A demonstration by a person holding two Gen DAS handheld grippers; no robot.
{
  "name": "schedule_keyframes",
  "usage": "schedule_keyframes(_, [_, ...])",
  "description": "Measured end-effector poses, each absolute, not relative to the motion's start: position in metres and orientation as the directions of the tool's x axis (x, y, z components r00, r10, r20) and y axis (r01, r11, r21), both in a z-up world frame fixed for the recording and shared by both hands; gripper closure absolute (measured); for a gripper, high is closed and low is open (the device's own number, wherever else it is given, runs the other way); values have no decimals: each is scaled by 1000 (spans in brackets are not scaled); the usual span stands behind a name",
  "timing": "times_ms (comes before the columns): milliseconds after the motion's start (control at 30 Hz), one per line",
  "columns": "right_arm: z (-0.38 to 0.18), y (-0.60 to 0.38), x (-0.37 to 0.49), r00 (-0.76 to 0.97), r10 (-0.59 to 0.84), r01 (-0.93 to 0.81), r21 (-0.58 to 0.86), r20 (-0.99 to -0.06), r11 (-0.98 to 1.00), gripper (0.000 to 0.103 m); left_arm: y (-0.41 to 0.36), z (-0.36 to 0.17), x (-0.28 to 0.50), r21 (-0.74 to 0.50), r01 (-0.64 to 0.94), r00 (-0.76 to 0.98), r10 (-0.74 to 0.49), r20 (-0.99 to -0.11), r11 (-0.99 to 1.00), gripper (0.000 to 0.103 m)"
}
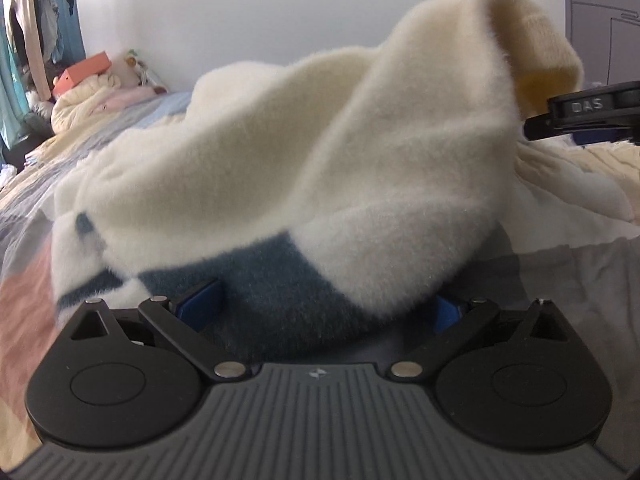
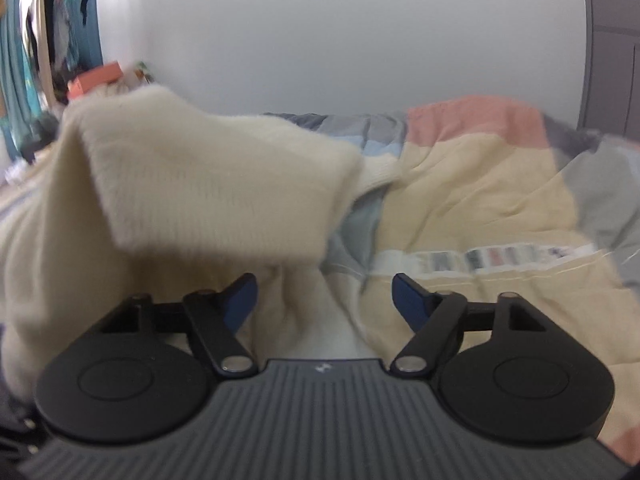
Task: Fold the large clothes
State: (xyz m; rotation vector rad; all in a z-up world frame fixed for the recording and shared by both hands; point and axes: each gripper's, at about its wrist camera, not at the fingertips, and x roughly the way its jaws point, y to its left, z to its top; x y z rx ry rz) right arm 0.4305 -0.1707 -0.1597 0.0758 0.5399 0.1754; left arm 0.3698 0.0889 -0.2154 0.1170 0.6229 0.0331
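Observation:
A fluffy cream sweater [image 1: 320, 140] with dark blue patches is heaped on the bed and fills the left wrist view. Its blue-patched edge drapes over my left gripper [image 1: 322, 308], whose blue pads [image 1: 200, 304] stand far apart with the cloth loose between them. The right gripper [image 1: 536, 123] shows at the right edge, beside the sweater's raised ribbed end. In the right wrist view that blurred ribbed cream end [image 2: 216, 184] hangs in front of my right gripper [image 2: 326, 300]. Its jaws are apart, with cream cloth low between them and not pinched.
The bed wears a patchwork quilt [image 2: 480, 200] in pink, cream, grey and blue. Soft toys and an orange box [image 1: 92, 80] pile up at the far left under hanging clothes [image 1: 36, 40]. A grey wardrobe [image 1: 600, 20] stands to the right. More cream knit [image 1: 580, 168] lies right.

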Motion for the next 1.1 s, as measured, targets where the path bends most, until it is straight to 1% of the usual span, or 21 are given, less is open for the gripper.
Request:
schedule_keyframes(33, [-159,-168,430,852,183,-150,106,-491,983,35,91,-215,370,118,4,817,65,-573,993,6])
schedule_keyframes(67, [-157,-165,429,861,176,-155,84,-477,984,37,93,-214,371,112,1,821,63,-567,994,10])
schedule_keyframes(100, [-155,-163,428,872,169,-157,66,-460,985,43,95,-212,372,103,0,827,58,-560,995,12])
schedule_keyframes(133, [-153,-161,427,880,167,-160,55,-444,986,54,98,-211,374,90,2,831,49,-554,996,15])
schedule_keyframes(167, [-149,-161,425,885,175,-170,50,-432,984,68,102,-212,376,76,0,832,42,-553,997,18])
schedule_keyframes(200, [-146,-161,424,888,188,-186,47,-420,981,75,105,-213,378,60,-2,835,35,-549,998,19])
schedule_keyframes(233, [-143,-160,422,893,195,-195,42,-405,980,80,110,-214,377,42,-8,842,29,-539,999,24])
schedule_keyframes(300, [-139,-161,418,905,206,-208,35,-373,978,87,119,-212,379,6,-27,847,26,-531,1000,32])
schedule_keyframes(367, [-135,-162,412,914,213,-220,20,-344,975,90,127,-206,380,-29,-45,859,24,-511,999,53])
schedule_keyframes(400, [-133,-163,411,920,214,-222,12,-328,975,90,131,-203,379,-47,-51,864,20,-503,998,58])
schedule_keyframes(433, [-131,-164,406,926,219,-227,9,-308,974,92,134,-200,377,-72,-53,869,10,-495,996,68])
schedule_keyframes(467, [-129,-165,405,931,220,-227,10,-291,974,92,137,-197,374,-98,-56,875,1,-484,994,74])
schedule_keyframes(533, [-124,-169,399,937,227,-231,17,-267,973,93,145,-191,366,-130,-64,887,-3,-461,989,79])
schedule_keyframes(567, [-122,-171,395,938,229,-232,17,-261,973,93,149,-186,362,-143,-69,892,-3,-452,987,81])
schedule_keyframes(667, [-117,-178,381,942,231,-234,16,-243,972,94,162,-166,346,-196,-83,905,-8,-425,977,83])
schedule_keyframes(733, [-115,-181,369,942,238,-244,6,-236,970,94,169,-150,328,-208,-100,921,11,-390,973,83])
schedule_keyframes(867, [-106,-173,339,938,275,-292,-53,-208,955,94,190,-125,288,-279,-154,939,53,-339,948,85])
schedule_keyframes(1000, [-91,-159,305,927,334,-355,-108,-172,929,95,213,-105,246,-332,-210,944,102,-312,920,86])
schedule_keyframes(1100, [-84,-154,273,902,399,-419,-107,-165,902,95,230,-90,207,-391,-266,942,152,-299,881,86])
